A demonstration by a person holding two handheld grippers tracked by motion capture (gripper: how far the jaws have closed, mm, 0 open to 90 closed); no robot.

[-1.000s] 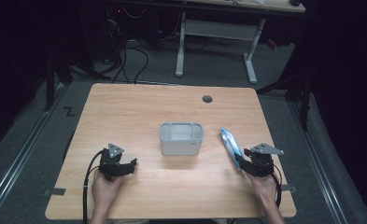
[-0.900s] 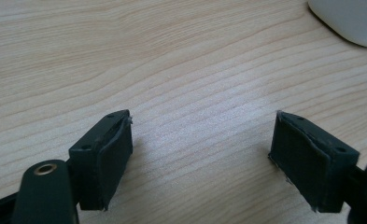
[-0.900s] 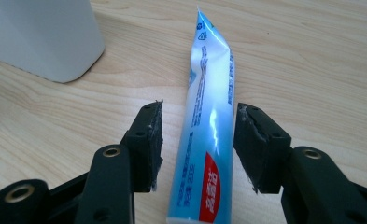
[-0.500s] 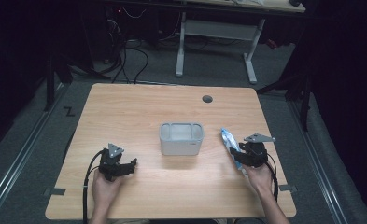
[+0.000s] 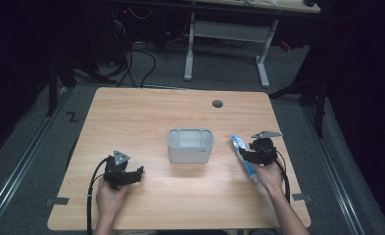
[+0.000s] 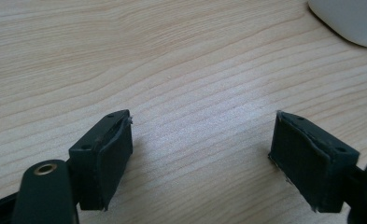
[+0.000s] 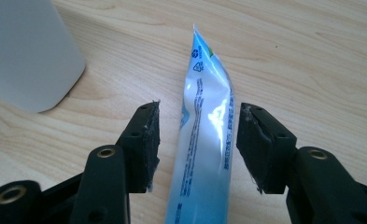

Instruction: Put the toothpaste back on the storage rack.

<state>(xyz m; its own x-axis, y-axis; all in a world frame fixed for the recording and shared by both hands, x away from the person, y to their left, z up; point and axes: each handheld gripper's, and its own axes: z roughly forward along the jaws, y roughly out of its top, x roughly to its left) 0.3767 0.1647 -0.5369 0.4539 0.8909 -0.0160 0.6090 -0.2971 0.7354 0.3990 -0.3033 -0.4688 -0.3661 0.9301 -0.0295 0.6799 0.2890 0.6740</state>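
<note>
A glossy blue-and-white tube [image 7: 204, 140] lies flat on the wooden table [image 5: 146, 117], right of a white rectangular bin [image 5: 190, 145]. The right gripper [image 7: 197, 140] straddles it, its jaws just opening, pads clear of the tube. The left gripper [image 6: 202, 149] rests wide open and empty at the table's left.
</note>
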